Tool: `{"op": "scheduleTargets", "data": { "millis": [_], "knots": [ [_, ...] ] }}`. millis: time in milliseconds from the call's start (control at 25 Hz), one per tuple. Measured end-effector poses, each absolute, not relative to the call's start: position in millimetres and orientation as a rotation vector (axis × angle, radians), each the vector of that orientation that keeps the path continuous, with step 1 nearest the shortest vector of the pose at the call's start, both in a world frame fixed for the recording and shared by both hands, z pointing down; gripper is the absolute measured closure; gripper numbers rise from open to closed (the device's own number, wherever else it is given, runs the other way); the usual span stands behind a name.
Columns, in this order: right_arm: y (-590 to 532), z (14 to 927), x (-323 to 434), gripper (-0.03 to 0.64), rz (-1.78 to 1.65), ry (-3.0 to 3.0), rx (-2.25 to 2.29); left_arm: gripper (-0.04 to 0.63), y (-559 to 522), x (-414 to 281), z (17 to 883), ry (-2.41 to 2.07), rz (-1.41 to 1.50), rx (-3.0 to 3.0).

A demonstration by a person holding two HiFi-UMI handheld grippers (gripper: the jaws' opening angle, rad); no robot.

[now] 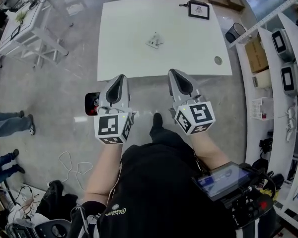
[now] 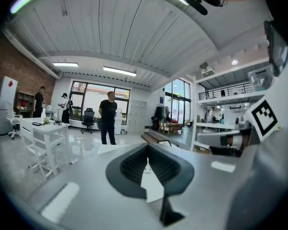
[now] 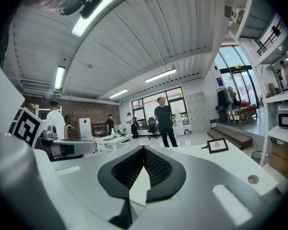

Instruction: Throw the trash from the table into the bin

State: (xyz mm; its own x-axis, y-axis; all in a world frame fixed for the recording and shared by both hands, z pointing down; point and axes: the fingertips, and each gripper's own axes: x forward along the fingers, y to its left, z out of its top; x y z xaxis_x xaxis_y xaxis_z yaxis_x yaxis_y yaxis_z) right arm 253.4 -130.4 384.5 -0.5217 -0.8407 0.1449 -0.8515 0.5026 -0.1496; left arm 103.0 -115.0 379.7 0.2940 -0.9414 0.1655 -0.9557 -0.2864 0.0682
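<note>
A small crumpled scrap of trash (image 1: pixel 154 40) lies near the middle of the white table (image 1: pixel 129 58). Both grippers hover at the table's near edge, pointing at it, well short of the scrap. My left gripper (image 1: pixel 120 77) is shut with nothing in it; its tips meet in the left gripper view (image 2: pixel 147 147). My right gripper (image 1: pixel 174 72) is shut and empty too, its tips touching in the right gripper view (image 3: pixel 144 148). A dark bin with red contents (image 1: pixel 91 103) stands on the floor just left of the left gripper, partly hidden by it.
A framed picture (image 1: pixel 198 9) (image 3: pixel 217 145) stands at the table's far right corner, and a round cable hole (image 1: pixel 218 60) sits near its right edge. A black basket (image 1: pixel 234 32) stands beyond that edge, with shelves (image 1: pixel 268 58) further right. A person (image 3: pixel 164 121) stands past the table.
</note>
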Motion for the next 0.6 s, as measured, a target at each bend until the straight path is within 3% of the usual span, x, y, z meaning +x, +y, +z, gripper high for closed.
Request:
{"op": "scheduleTargets", "data": {
  "millis": [600],
  "knots": [
    [-258.6,382.6,240.7,0.617,0.349,-2.709,1.431,0.588,-227.4,105.0,381.5,-1.801,0.153,2.336]
  ]
}}
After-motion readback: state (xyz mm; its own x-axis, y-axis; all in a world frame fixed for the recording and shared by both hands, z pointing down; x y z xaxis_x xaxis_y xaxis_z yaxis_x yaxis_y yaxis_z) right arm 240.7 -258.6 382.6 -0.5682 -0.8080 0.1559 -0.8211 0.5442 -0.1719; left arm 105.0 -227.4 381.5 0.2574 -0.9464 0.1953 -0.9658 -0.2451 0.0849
